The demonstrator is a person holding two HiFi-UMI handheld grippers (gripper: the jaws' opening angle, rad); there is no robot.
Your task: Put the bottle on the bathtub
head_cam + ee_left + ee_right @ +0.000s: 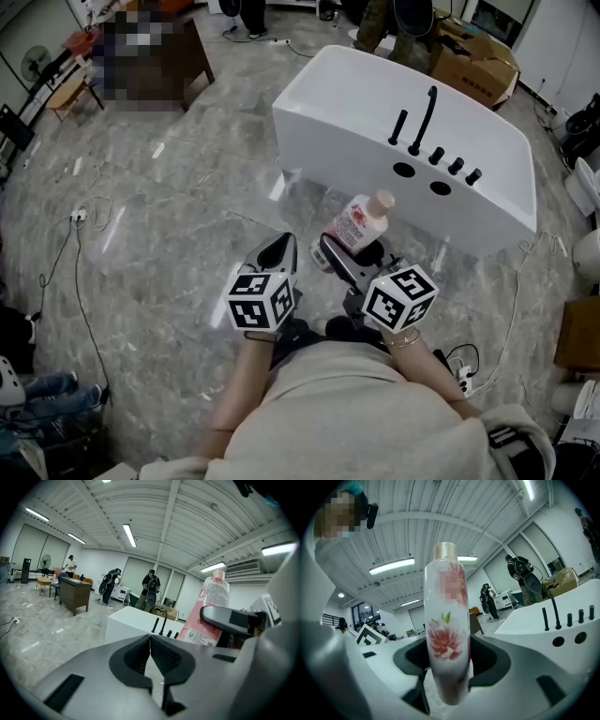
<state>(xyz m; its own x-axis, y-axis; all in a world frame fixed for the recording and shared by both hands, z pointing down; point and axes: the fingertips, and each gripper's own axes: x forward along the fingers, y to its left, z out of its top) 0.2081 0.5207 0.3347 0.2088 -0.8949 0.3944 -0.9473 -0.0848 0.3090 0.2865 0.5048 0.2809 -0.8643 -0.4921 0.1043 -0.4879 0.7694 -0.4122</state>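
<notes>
The right gripper (345,251) is clamped on a bottle (359,223), its two dark pads pressing the bottle's lower body from either side. In the right gripper view, the bottle (446,620) stands up between the jaws of that gripper (447,665); it is white with a pink flower print and a pale cap on top. From the head view, the bottle is held in the air above the floor (169,234), cap end leaning toward the bathtub (356,103), near the tub's closest side but not touching it.

The left gripper (277,253) is just beside the right one, on its left. Its jaws are pressed together with nothing between them, as the left gripper view (150,658) shows.

The bathtub is white and rectangular, set at an angle on grey marble-look floor. A black tap (427,117) and a row of black knobs sit on its near rim. A cardboard box (478,61) lies behind the tub. In the left gripper view, people (150,585) stand far off beside a brown desk (75,597).
</notes>
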